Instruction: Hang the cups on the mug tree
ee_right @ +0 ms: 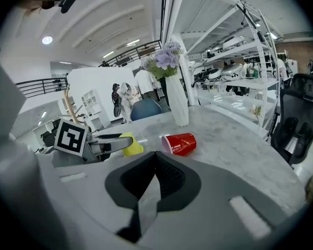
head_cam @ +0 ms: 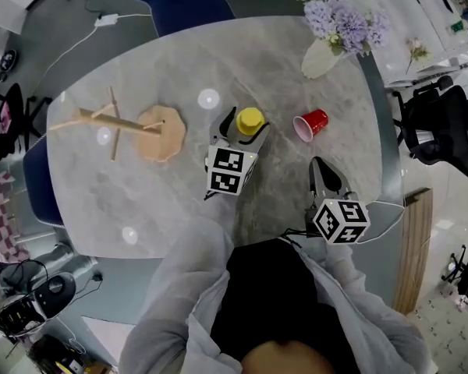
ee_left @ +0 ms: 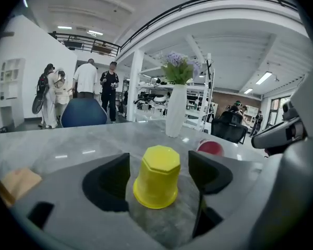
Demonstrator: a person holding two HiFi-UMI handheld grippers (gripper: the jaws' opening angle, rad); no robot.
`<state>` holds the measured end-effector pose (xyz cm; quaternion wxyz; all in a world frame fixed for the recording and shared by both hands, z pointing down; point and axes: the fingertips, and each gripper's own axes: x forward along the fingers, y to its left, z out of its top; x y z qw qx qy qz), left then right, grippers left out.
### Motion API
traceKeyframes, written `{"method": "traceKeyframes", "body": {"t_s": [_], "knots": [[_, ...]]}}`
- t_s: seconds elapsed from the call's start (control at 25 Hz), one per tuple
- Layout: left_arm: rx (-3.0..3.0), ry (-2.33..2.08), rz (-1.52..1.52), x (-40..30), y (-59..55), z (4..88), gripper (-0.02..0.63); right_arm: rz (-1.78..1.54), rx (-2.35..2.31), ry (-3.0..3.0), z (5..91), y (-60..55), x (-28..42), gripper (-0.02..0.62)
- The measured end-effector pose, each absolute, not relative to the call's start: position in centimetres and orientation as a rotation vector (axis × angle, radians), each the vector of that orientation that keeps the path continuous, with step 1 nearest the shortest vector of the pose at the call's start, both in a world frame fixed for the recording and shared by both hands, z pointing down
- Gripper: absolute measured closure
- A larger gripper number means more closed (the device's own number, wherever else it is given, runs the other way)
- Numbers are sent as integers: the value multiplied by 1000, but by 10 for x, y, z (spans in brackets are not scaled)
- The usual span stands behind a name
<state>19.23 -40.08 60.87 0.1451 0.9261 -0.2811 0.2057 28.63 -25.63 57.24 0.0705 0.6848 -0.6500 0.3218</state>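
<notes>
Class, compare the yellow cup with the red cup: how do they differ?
The yellow cup stands upside down; the red cup lies on its side. The yellow cup is faceted, the red cup round. Both rest on the table, neither hung on the mug tree.

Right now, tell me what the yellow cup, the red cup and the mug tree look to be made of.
The yellow cup looks like plastic: opaque, even colour, faceted moulded sides, soft sheen. The red cup is probably thin plastic: glossy red outside, paler inside. The mug tree looks like bare wood: pale tan, matt.
</notes>
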Motion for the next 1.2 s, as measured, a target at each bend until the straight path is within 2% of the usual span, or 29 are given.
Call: {"method": "traceKeyframes", "body": {"t_s": [0.16, 0.24, 0.72, 1.2], "knots": [[2668, -858, 619, 197, -407, 614, 349, 970, 2054, -1952, 577, -258, 288, 583], [2665, -880, 622, 196, -407, 616, 365, 964, 2047, -1956, 578, -256, 289, 583], [2698, -984, 526, 163, -389, 561, 362, 921, 2027, -2023, 559, -237, 268, 583], [2580, -1140, 359, 82, -339, 511, 362, 838, 1972, -2165, 531, -212, 229, 583]]}}
